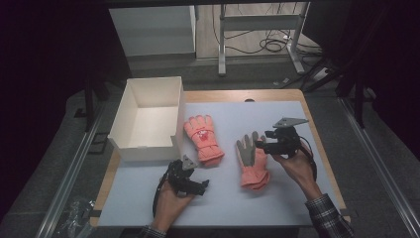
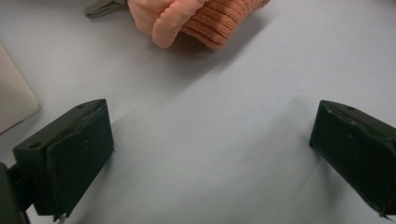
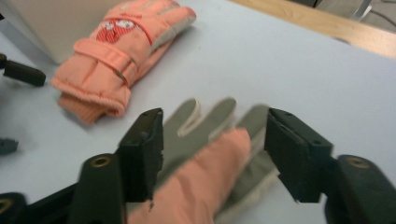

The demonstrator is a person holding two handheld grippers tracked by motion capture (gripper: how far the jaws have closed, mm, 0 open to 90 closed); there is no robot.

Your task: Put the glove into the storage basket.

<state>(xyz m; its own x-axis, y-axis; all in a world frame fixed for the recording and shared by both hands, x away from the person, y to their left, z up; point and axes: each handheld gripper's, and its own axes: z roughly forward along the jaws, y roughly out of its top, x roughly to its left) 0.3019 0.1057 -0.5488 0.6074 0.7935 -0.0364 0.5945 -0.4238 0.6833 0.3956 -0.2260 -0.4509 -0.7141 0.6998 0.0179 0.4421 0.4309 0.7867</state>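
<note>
left gripper (image 1: 190, 184) low with jaws spread wide; right gripper (image 1: 257, 144) held higher, jaws parted.

Black grippers, grey triangular plates, plaid sleeve (image 1: 327, 213).

My work surface is a wooden table (image 1: 233, 95) overlaid with a pale grey-white mat (image 1: 247, 198) that leaves only a strip of wood showing along the far and side edges. At the mat's far left corner sits an open white box (image 1: 148, 116), overhanging the left edge, and just beside its right wall lies a pink glove with a red patch (image 1: 203, 139), back up with fingers pointing away from me. Near it to the right lies a second pink glove (image 1: 252, 161), grey palm up, cuff toward me.
</note>
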